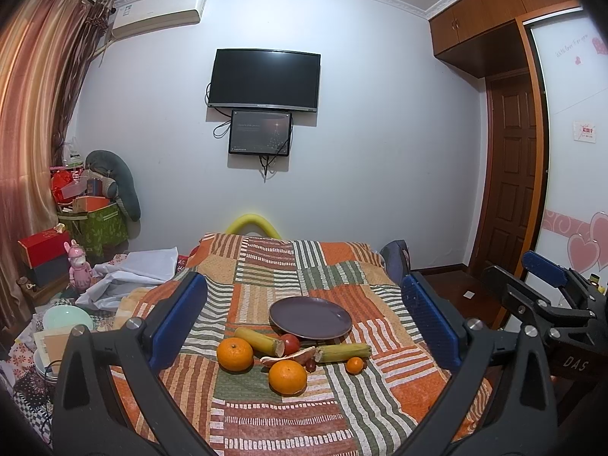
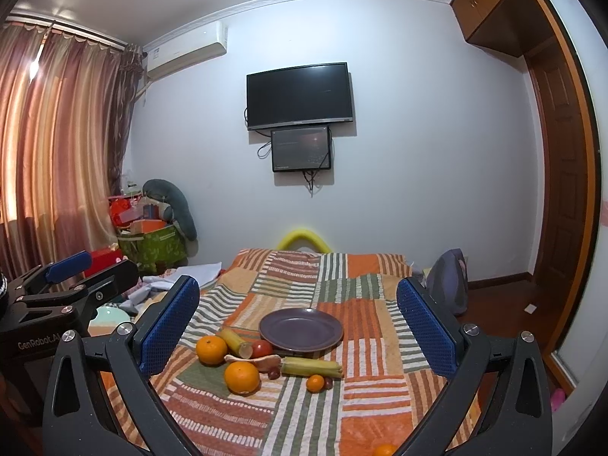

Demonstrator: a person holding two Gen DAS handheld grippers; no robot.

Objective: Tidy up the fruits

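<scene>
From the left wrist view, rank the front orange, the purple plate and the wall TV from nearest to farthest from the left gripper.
1. Front orange: on the quilt, closest before the open left gripper.
2. Purple plate: empty, behind the fruit cluster.
3. Wall TV: on the far wall.

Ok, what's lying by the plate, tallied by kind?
Oranges: 2
Small tangerine: 1
Yellow-green stalk pieces: 2
Red round fruit: 1
Small dark grapes: 2
Pink citrus wedge: 1
Total: 9
</scene>
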